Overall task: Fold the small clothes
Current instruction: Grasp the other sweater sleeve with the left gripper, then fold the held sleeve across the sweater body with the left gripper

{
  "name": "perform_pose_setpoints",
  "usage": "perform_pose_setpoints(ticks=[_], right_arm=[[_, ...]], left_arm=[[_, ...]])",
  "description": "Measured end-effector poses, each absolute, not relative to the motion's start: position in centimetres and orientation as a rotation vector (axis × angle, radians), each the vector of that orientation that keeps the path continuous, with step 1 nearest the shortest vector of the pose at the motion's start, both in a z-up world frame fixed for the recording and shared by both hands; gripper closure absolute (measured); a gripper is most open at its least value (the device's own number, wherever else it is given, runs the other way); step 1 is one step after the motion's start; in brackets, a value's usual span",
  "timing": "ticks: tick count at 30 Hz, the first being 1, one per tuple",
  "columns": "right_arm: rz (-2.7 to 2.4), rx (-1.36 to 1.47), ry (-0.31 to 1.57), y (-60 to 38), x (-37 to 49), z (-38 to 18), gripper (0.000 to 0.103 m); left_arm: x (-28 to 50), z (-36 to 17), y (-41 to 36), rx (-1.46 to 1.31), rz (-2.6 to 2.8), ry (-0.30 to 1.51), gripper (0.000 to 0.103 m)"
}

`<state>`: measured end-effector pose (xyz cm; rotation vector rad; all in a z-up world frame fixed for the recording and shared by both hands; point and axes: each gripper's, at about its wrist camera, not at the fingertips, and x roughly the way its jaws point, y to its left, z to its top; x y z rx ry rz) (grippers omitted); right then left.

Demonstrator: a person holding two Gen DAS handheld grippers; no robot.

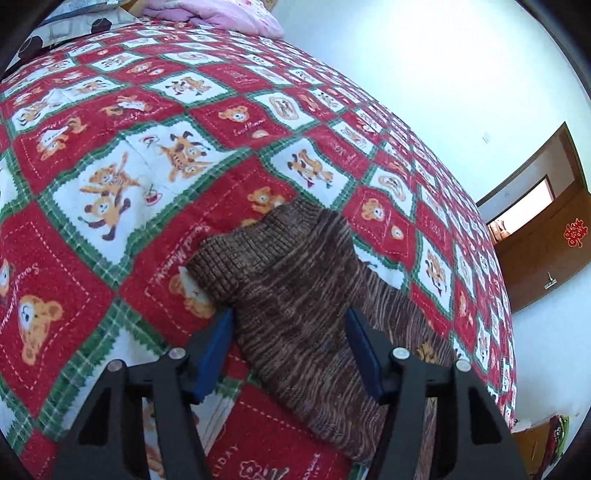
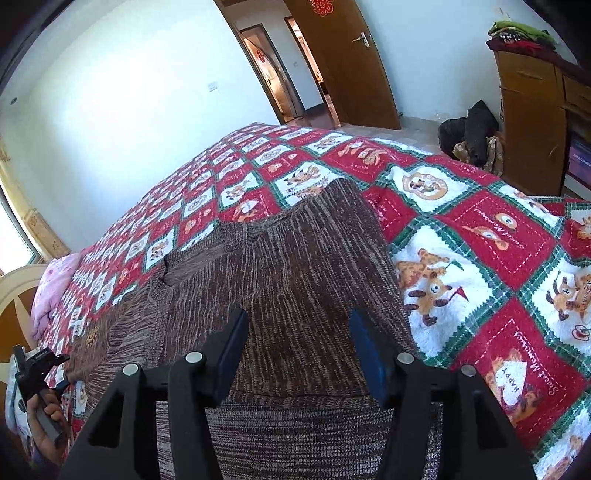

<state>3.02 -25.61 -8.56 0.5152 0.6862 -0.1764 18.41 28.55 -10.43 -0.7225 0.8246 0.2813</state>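
Note:
A brown knitted sweater (image 2: pixel 277 266) lies spread on a bed covered by a red, white and green bear-print quilt (image 2: pixel 480 240). My right gripper (image 2: pixel 299 332) hovers over the sweater's body with its blue pads apart and nothing pinched between them. In the left wrist view, one sleeve of the sweater (image 1: pixel 295 277) stretches forward across the quilt (image 1: pixel 147 147). My left gripper (image 1: pixel 291 332) straddles that sleeve. Its pads stand at the sleeve's two edges and the knit lies flat, not bunched. A hand (image 2: pixel 40 417) holds the left gripper's handle at the lower left of the right wrist view.
A pink blanket (image 1: pixel 221 14) lies at the head of the bed. Beyond the bed's foot are a wooden door (image 2: pixel 343 62), a wooden cabinet (image 2: pixel 532 110) with folded clothes (image 2: pixel 521 33) on top, and a dark pile of clothes (image 2: pixel 472 136) on the floor.

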Motion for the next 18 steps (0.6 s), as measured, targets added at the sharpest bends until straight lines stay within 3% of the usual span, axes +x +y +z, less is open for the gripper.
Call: perform_pose_setpoints(ticks=[2, 4, 6, 12, 18], right_arm=[[-0.18, 0.519, 0.689, -25.7, 3.1, -8.7, 0.045], [-0.181, 0.52, 0.689, -25.7, 3.1, -8.7, 0.045], [-0.181, 0.52, 0.689, -25.7, 3.1, -8.7, 0.045], [-0.183, 0.529, 0.69, -25.8, 3.0, -8.8, 0.045], [-0.186, 0.535, 0.683, -25.9, 2.9, -8.8, 0.045]], left_arm=[[18.3, -10.3, 28.4, -0.708, 0.293, 0.819, 0.043], [18.5, -10.5, 28.5, -0.68, 0.321, 0.819, 0.072], [18.5, -10.7, 29.1, -0.674, 0.332, 0.821, 0.088], [19.2, -9.2, 28.8, -0.644, 0.288, 0.802, 0.092], [19.1, -3.7, 22.3, -0.459, 0.14, 0.684, 0.092]])
